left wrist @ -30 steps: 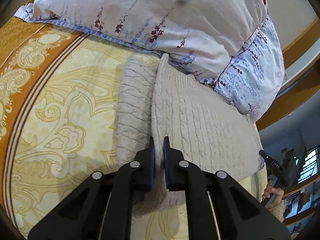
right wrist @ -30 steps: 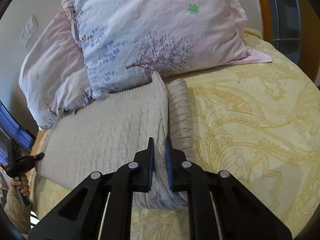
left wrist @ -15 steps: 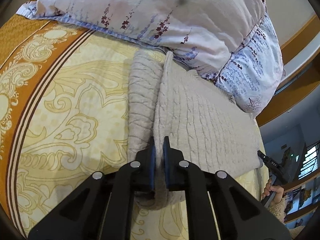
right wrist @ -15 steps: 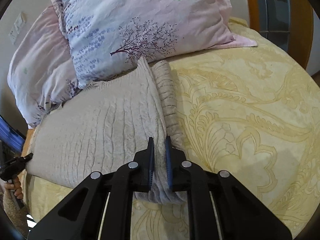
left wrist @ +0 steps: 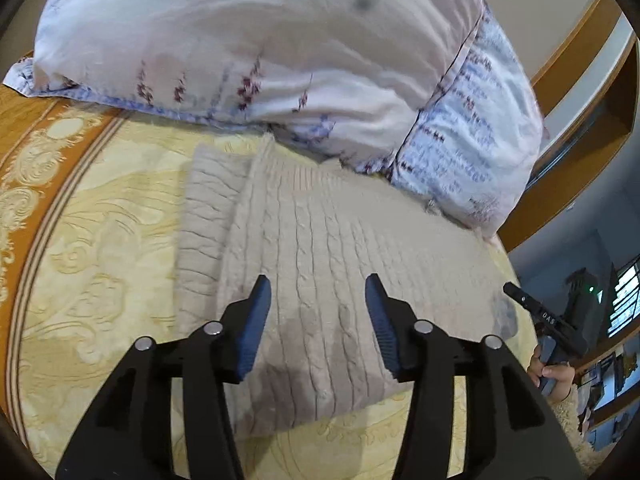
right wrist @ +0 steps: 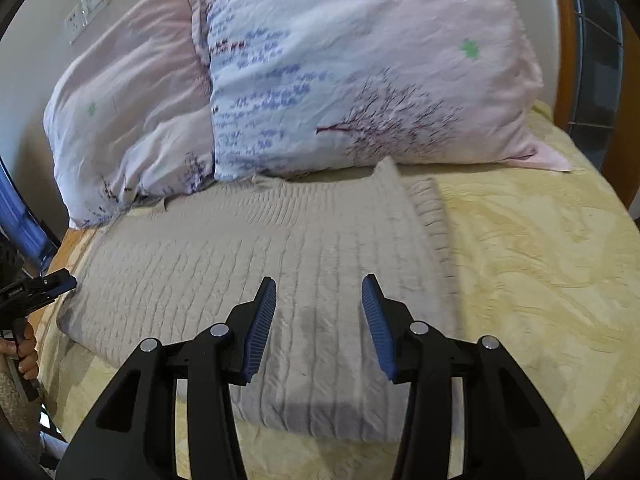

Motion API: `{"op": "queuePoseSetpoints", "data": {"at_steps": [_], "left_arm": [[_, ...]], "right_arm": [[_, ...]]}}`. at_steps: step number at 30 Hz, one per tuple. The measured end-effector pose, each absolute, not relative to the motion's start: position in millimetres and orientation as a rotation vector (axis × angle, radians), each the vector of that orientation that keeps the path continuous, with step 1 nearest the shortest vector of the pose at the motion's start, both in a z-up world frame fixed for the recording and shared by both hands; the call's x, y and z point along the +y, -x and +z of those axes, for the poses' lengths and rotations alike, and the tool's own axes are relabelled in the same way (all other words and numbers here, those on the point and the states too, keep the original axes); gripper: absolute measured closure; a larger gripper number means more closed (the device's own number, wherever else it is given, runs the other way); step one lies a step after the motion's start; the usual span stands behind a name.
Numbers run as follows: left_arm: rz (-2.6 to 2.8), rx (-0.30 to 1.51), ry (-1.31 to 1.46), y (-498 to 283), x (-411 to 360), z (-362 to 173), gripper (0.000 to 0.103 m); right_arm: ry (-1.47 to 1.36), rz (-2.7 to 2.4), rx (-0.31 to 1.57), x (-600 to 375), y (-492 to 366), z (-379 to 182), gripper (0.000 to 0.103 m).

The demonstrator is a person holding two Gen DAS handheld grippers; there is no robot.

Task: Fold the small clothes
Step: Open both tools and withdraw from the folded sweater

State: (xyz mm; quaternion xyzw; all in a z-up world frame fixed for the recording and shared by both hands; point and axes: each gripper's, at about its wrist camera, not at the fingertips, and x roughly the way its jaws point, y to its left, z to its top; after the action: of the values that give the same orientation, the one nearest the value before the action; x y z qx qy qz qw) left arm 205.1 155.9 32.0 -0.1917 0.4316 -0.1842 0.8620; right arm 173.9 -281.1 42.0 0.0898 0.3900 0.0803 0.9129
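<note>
A beige cable-knit sweater (left wrist: 320, 248) (right wrist: 248, 248) lies flat on the yellow patterned bedspread (left wrist: 100, 248) (right wrist: 540, 280), its far edge against the pillows. One sleeve is folded in along its side. My left gripper (left wrist: 318, 292) hovers over the sweater's near end, its jaws opening, and nothing is pinched between the blue pads. My right gripper (right wrist: 319, 292) stands the same way over the other end, jaws opening, pads clear of the knit. Each gripper shows small at the far edge of the other's view, with a hand on its handle.
Two floral pillows (left wrist: 260, 52) (right wrist: 340, 80) lean at the head of the bed just beyond the sweater. A wooden bed frame (left wrist: 580, 92) (right wrist: 564, 40) runs behind them. A wall socket plate (right wrist: 86, 10) sits at the upper left. An orange border (left wrist: 36, 120) edges the bedspread.
Both grippers were shut on the sweater's folded edges; now both have let go and their jaws stand apart. The lifted folds have dropped flat, and both grippers have shifted inward over the sweater.
</note>
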Motion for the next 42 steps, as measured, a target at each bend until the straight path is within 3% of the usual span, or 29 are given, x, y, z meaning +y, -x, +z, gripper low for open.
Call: {"op": "queuePoseSetpoints", "data": {"at_steps": [3,9,11,14,22,38,40,42], "left_arm": [[-0.364,0.938,0.449,-212.9,161.8,13.6,0.053],[-0.387,0.921,0.591,-210.1,184.6,17.9,0.052],[-0.365,0.898,0.653,-211.3,199.7,20.8,0.045],[-0.302,0.897,0.703,-219.6,218.8,19.2,0.044],[-0.284,0.992,0.794,-247.6,226.7,-3.4,0.044],[-0.307,0.994,0.78,-257.9,204.8,-3.1,0.044],[-0.301,1.003,0.768,-259.8,199.7,-2.2,0.048],[-0.286,1.013,0.763,-261.2,196.6,-2.0,0.06]], "right_arm": [[-0.179,0.141,0.903,-277.1,-183.5,19.2,0.052],[-0.203,0.149,0.886,-278.2,-180.2,19.7,0.045],[-0.202,0.16,0.883,-275.7,-180.2,21.0,0.039],[-0.179,0.159,0.884,-270.6,-180.3,18.0,0.036],[-0.211,0.165,0.874,-274.0,-178.3,19.0,0.035],[-0.22,0.169,0.864,-271.7,-175.8,18.8,0.032],[-0.224,0.172,0.863,-272.5,-175.4,18.8,0.032],[-0.227,0.172,0.862,-272.9,-175.0,19.1,0.032]]}}
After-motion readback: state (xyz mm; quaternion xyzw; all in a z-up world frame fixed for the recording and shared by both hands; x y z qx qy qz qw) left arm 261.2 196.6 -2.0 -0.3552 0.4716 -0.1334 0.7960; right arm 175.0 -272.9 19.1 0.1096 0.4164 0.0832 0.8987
